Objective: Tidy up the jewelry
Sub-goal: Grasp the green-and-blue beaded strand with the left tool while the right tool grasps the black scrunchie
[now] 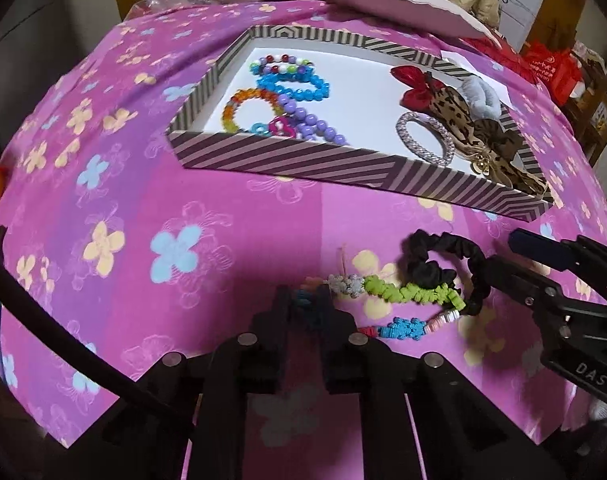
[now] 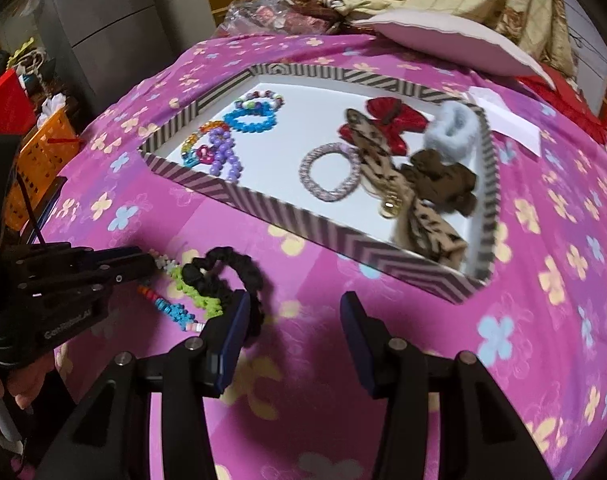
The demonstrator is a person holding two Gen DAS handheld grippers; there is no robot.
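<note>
A stretchy multicolour bracelet (image 1: 403,292) (image 2: 199,300) lies on the pink flowered bedsheet (image 1: 183,240), tangled with a black scrunchie (image 1: 443,252) (image 2: 231,264). My left gripper (image 1: 303,300) (image 2: 149,266) is shut on the bracelet's left end, and teal and red bits show between its fingers. My right gripper (image 2: 297,320) (image 1: 503,254) stands open at the scrunchie's right side. Its left finger overlaps the scrunchie's edge and the wide gap is otherwise bare. Behind them a striped tray (image 1: 287,160) (image 2: 263,200) holds beaded bracelets (image 1: 299,84) on its left and hair ties and bows (image 1: 423,136) on its right.
A pale pillow (image 1: 403,4) and a folded blanket lie behind the tray. A white card (image 2: 507,120) rests by the tray's far right corner. An orange basket (image 2: 35,168) stands off the bed's left edge and red bags (image 1: 551,68) off its right. A hand (image 2: 15,380) holds the left gripper.
</note>
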